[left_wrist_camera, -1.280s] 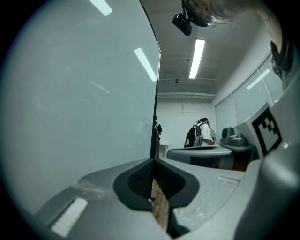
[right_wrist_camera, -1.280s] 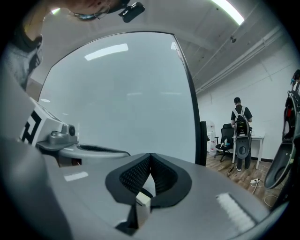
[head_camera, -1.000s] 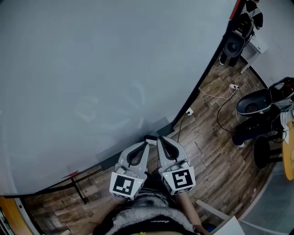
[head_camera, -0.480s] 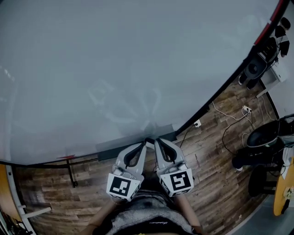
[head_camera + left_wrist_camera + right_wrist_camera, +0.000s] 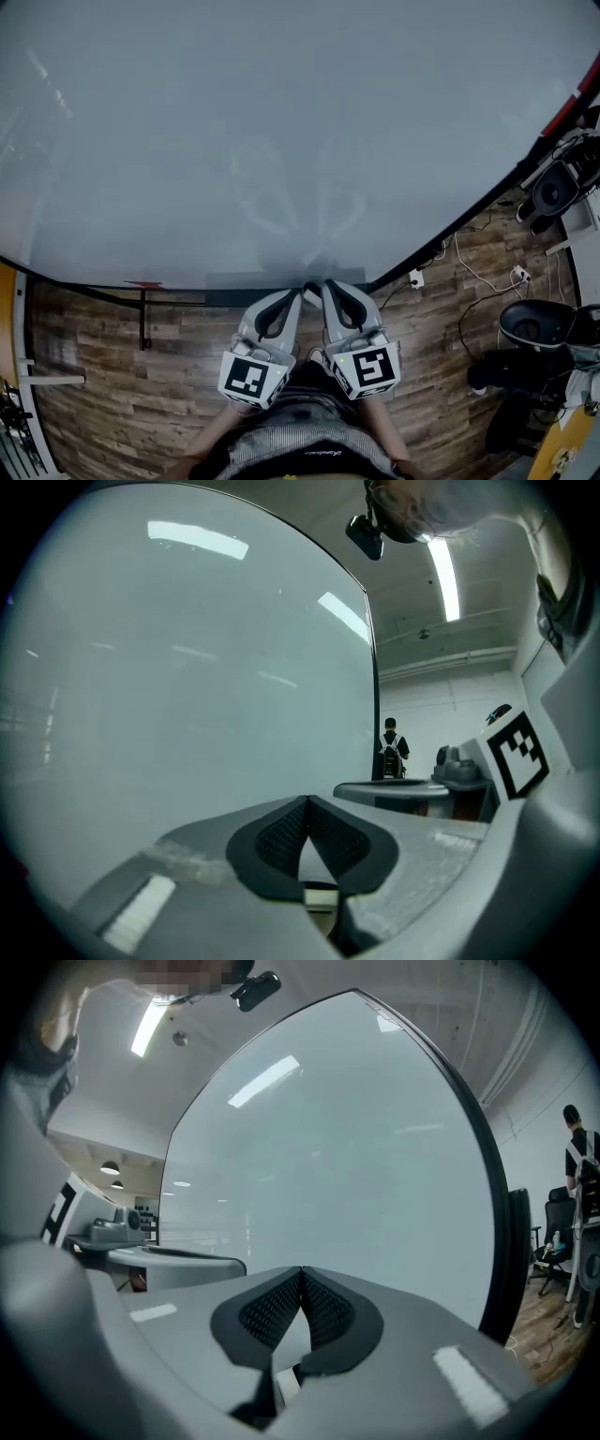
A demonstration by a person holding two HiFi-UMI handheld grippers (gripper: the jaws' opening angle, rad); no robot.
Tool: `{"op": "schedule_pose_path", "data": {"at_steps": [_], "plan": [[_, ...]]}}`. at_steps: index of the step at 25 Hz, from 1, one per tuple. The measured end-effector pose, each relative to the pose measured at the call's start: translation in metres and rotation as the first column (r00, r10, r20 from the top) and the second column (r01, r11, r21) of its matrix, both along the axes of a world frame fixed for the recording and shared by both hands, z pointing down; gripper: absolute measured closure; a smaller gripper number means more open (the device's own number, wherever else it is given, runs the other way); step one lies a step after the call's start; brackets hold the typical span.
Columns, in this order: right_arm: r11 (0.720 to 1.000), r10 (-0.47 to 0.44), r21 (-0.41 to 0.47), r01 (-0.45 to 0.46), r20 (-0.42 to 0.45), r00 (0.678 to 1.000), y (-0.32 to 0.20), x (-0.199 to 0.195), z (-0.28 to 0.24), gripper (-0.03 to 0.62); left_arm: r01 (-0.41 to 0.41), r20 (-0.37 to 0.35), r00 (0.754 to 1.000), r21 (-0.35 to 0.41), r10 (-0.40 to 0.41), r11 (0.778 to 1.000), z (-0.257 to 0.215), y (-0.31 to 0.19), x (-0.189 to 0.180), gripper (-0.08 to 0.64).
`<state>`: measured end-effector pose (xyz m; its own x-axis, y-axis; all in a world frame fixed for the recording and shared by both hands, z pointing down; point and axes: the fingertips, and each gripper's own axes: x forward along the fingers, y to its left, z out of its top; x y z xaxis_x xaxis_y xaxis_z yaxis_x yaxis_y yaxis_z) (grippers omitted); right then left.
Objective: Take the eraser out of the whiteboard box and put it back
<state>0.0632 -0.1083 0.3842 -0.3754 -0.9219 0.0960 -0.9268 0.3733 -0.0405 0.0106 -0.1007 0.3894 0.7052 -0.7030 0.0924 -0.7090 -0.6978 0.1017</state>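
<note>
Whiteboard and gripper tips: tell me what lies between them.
Head view: only a grey ledge along the whiteboard bottom, just ahead of the left gripper and right gripper.

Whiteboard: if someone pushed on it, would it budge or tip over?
The whiteboard is big and flat, so it is probably stiff and heavy. It seems to stand on a thin black leg over a smooth wood floor, so a firm push might slide or rock it; wheels can't be made out. Its glossy face looks slippery.
</note>
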Motion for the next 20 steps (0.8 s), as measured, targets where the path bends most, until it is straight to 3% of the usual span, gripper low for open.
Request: {"op": "schedule_pose_path", "data": {"at_steps": [9, 20], "plan": [[0.998, -0.065, -0.024, 0.065, -0.002, 0.998, 0.002, -0.011, 0.009, 0.591, 0.067, 0.014, 0.998, -0.013, -0.067, 0.998, 0.005, 0.002, -0.01, 0.56], [0.99, -0.092, -0.108, 0.086, -0.046, 0.995, 0.004, -0.02, 0.037, 0.591, 0.071, 0.028, 0.997, -0.04, -0.07, 0.997, 0.018, 0.003, -0.015, 0.56]]}}
